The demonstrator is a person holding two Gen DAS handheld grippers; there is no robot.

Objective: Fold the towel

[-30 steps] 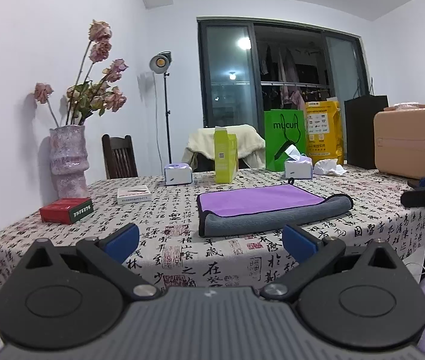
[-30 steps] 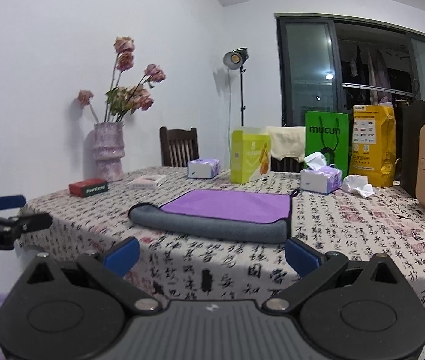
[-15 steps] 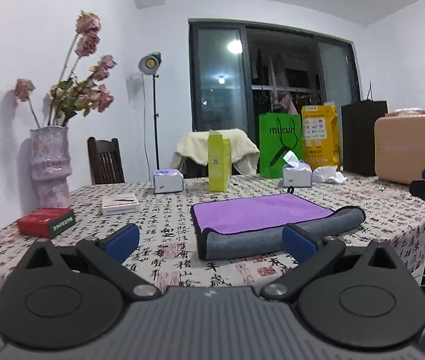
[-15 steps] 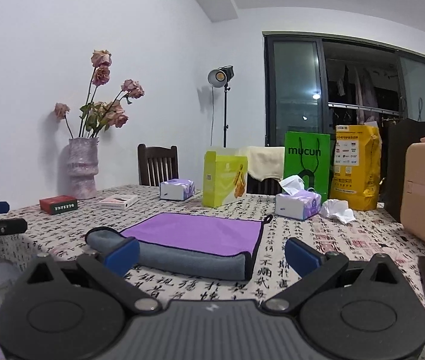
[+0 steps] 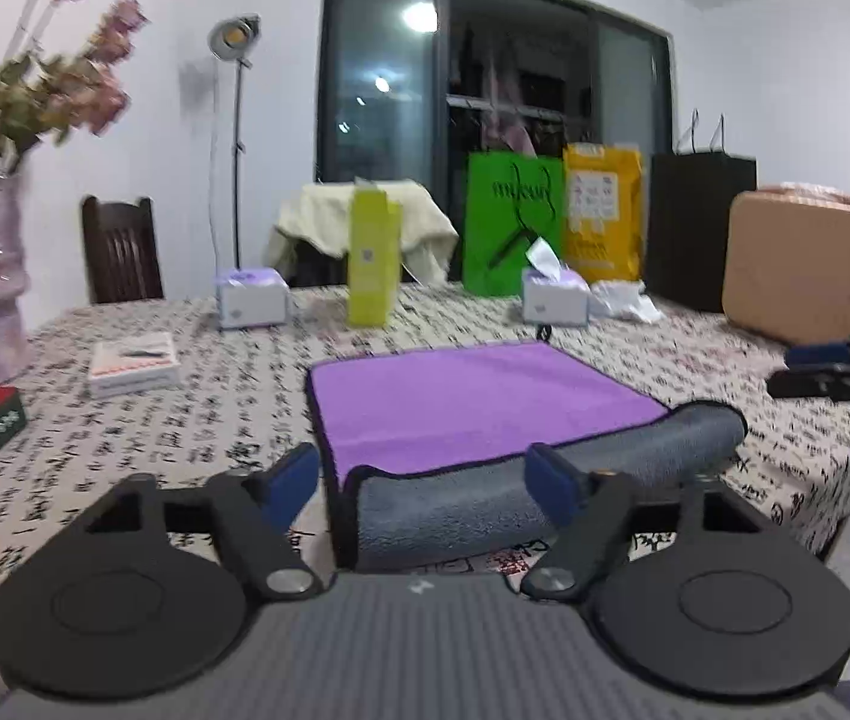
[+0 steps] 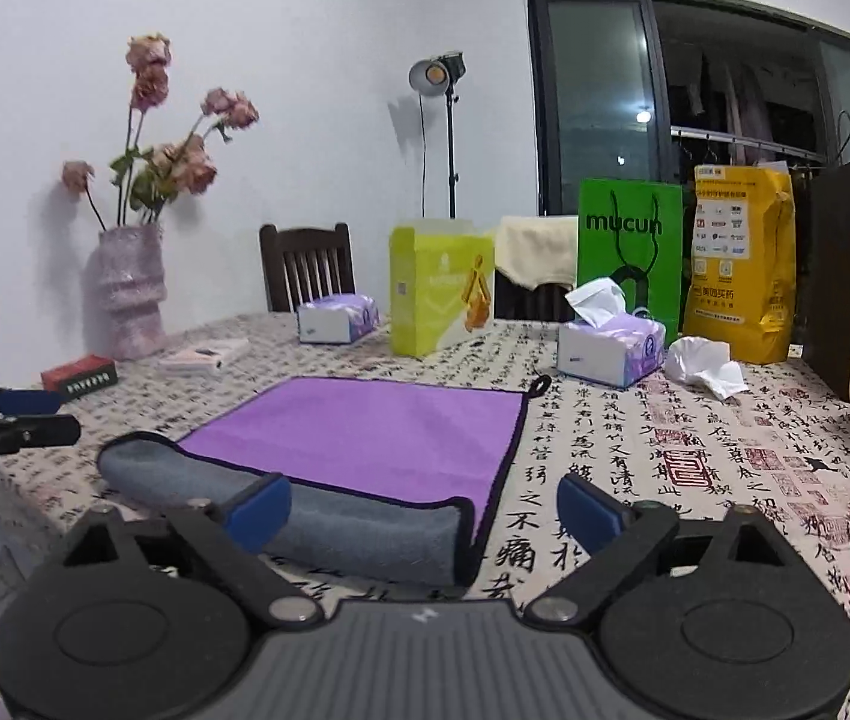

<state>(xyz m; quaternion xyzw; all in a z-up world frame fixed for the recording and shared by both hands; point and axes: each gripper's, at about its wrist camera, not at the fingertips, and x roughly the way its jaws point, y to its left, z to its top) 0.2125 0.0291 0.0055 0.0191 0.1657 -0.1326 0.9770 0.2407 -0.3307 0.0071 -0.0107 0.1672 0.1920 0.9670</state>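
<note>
On the table, purple towel, seemingly grey-backed near fold; both grippers spread.

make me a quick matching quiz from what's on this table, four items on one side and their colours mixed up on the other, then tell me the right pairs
Things:
1. towel top face
2. shopping bag with the mucun lettering
3. small flat box by the vase
4. hard case at the far right edge

Colours:
A. red
B. beige
C. purple
D. green

Right pairs: 1-C, 2-D, 3-A, 4-B.
</note>
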